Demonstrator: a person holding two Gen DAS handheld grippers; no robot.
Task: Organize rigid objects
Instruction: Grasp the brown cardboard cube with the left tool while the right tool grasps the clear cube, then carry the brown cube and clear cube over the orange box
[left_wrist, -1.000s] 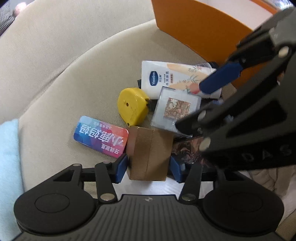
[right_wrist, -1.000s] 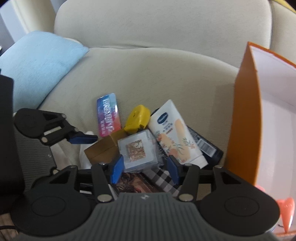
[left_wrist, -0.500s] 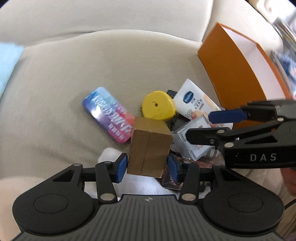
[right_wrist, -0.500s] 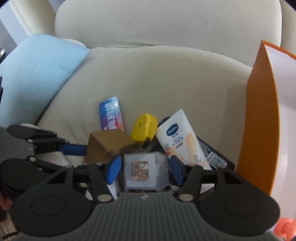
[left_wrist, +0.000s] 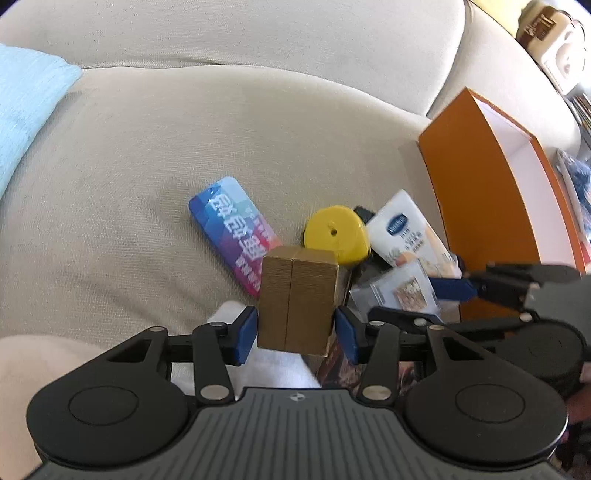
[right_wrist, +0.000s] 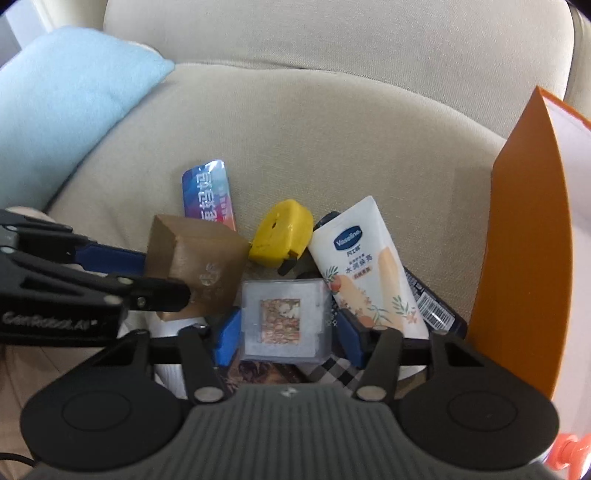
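Beige sofa seat (right_wrist: 332, 140) carrying clutter. Left claw (left_wrist: 295, 332) opening around gold box (left_wrist: 297, 301); right claw (right_wrist: 284, 336) closing around clear cube (right_wrist: 282, 319), probably for orange box (right_wrist: 524, 258) at 3 o'clock.

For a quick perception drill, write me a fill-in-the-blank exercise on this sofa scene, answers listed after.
1. The left gripper has the ____ cardboard box between its fingers.
2. The right gripper has a clear plastic ____ between its fingers.
3. The tape measure lying beside the Vaseline tube is ____ in colour.
4. The open box standing to the right of the pile has ____ outer walls.

Answers: brown; case; yellow; orange
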